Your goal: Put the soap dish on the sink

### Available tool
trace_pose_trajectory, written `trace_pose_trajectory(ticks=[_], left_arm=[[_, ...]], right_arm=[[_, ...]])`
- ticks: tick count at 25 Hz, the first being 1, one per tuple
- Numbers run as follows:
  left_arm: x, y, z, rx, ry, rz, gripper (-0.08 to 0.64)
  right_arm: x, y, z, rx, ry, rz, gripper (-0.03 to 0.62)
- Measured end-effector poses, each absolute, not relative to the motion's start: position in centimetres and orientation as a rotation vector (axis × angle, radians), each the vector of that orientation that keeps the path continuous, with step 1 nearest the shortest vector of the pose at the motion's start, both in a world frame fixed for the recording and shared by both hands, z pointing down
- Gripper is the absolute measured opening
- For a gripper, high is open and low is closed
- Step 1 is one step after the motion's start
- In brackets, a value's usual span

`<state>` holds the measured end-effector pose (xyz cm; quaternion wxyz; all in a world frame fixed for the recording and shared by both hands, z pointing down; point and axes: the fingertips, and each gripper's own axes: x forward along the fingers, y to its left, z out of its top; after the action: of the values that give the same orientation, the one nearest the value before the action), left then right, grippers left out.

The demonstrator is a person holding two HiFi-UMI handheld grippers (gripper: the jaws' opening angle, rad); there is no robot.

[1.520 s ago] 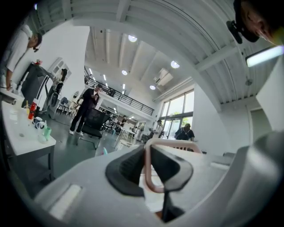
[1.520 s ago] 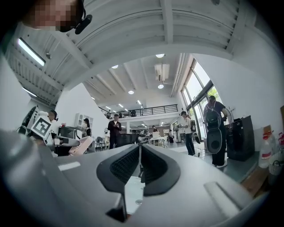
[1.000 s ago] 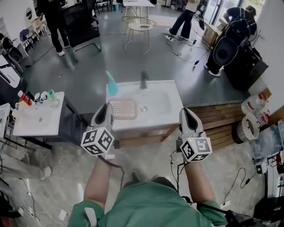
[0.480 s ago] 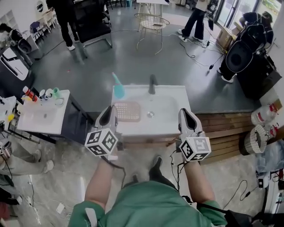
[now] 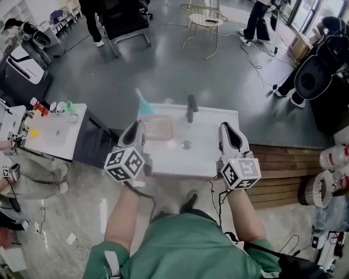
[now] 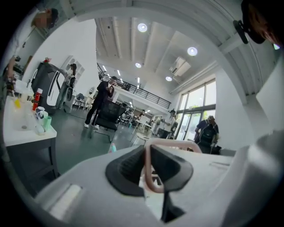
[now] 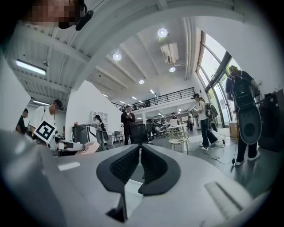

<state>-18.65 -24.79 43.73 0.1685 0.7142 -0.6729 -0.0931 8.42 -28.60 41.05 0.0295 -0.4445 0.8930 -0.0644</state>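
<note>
The pink, grid-patterned soap dish (image 5: 156, 128) is over the left part of the white sink (image 5: 210, 155), just left of the basin; whether it rests on the sink or hangs above it I cannot tell. My left gripper (image 5: 138, 131) is shut on the dish's near rim. In the left gripper view the pink rim (image 6: 186, 143) runs between the black pads of that gripper (image 6: 148, 153). My right gripper (image 5: 227, 132) hovers over the sink's front right part, shut and holding nothing, as the right gripper view (image 7: 140, 153) also shows. A black faucet (image 5: 190, 108) stands at the sink's back.
A teal bottle (image 5: 144, 102) stands at the sink's back left corner. A white side table (image 5: 52, 136) with small bottles (image 5: 52, 107) is to the left. A wooden platform (image 5: 283, 169) lies to the right. People, a wire chair (image 5: 204, 15) and a black chair stand beyond.
I have stepped closer, so the sink now lies right under both grippers. The left gripper has kept its hold on the soap dish; the right one stays shut.
</note>
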Motion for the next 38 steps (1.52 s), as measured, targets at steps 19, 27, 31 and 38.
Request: trace_pose_trajectory(ticks=[19, 27, 31, 38], left_arm=[[-22.6, -41.5, 54.6, 1.895, -1.847, -0.087, 0.044], [-22.1, -46.4, 62.7, 1.836, -1.784, 0.029, 0.044], [-22.0, -47.8, 66.0, 1.822, -1.776, 0.114, 0.044], [-21.1, -49.5, 72.2, 1.752, -1.751, 0.248, 0.045]], right_arm=[[6.8, -42.7, 46.1, -1.512, 2.744, -0.353, 0.015], [7.8, -44.9, 51.8, -1.637, 2.717, -0.489, 0.015], [7.9, -45.5, 53.2, -1.668, 2.707, -0.519, 0.015], [8.4, -45.5, 55.3, -1.721, 2.711, -0.561, 0.015]])
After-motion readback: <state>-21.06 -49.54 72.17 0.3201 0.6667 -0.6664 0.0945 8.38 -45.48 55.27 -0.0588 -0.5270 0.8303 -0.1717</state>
